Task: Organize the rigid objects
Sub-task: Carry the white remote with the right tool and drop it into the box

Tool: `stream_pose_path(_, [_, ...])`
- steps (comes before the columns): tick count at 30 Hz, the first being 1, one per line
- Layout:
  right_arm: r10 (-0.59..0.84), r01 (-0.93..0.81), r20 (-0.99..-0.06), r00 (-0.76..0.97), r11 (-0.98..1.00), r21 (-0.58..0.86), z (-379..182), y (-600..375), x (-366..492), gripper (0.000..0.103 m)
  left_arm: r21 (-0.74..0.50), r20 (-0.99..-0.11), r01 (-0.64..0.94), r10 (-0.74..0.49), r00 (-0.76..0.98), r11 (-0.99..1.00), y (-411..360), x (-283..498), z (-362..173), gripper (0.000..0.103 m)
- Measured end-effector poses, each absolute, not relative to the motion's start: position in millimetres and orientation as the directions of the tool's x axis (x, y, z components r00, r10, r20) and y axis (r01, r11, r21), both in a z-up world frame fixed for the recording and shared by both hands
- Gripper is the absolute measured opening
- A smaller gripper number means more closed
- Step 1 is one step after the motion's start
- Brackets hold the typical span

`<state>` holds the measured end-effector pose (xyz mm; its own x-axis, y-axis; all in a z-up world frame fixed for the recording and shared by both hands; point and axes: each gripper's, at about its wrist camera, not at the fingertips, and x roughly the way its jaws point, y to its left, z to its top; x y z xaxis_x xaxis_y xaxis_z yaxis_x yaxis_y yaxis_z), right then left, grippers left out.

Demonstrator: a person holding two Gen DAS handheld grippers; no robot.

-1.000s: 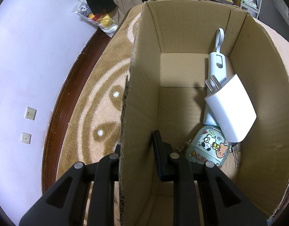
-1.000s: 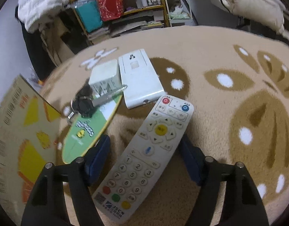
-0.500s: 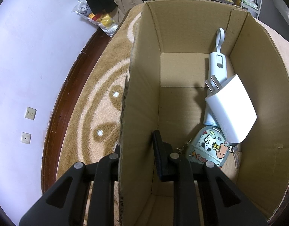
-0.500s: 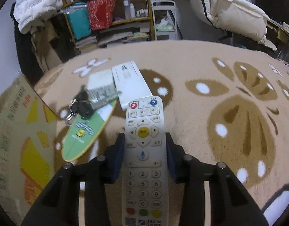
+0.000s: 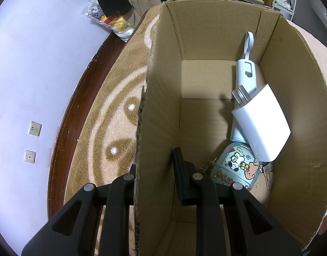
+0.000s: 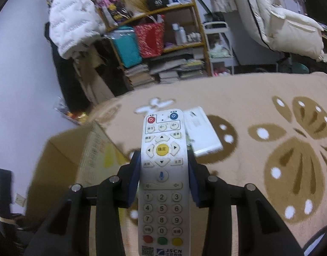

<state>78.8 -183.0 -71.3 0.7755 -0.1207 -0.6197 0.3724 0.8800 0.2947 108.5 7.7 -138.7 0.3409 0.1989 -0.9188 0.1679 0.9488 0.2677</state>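
Right gripper [image 6: 163, 170] level-tilted gripping remote [image 6: 162, 170], left gripper [image 5: 155, 177] pinching box wall [image 5: 155, 128]

Black jaws (blue pads, silver screws)

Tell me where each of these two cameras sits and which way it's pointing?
Left wrist: on the left gripper, looking steeply down into the box holding a charger; its fingers clamp the box wall.
Right wrist: on the right gripper, looking forward and down over the rug toward shelves; its fingers grip the remote.
Shared: the box and the rug.
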Motion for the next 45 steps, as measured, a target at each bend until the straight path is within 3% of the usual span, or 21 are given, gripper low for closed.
stream_pose_path(10, [-0.009, 0.207, -0.536, 0.844, 0.928, 0.309, -36, -143, 77, 0.043, 0.276, -0.916, 0.172, 0.205, 0.345, 0.946, 6, 107, -138, 0.020])
stream_pose_path(23, [0.135, 0.070, -0.549, 0.825, 0.939, 0.336, -48, -104, 83, 0.043, 0.263, -0.920, 0.166, 0.196, 0.340, 0.950, 6, 108, -139, 0.020])
stream_pose_path(34, [0.182, 0.046, -0.581, 0.794, 0.934, 0.355, -65, -101, 87, 0.043, 0.260, -0.921, 0.167, 0.192, 0.339, 0.951, 7, 109, -139, 0.020])
stream_pose_path(36, [0.171, 0.054, -0.581, 0.796, 0.935, 0.349, -69, -101, 86, 0.033, 0.261, -0.921, 0.166, 0.193, 0.339, 0.951, 8, 109, -138, 0.020])
stream_pose_path(45, [0.189, 0.053, -0.549, 0.814, 0.917, 0.394, -60, -120, 85, 0.035, 0.252, -0.922, 0.163, 0.186, 0.340, 0.954, 9, 109, -136, 0.020])
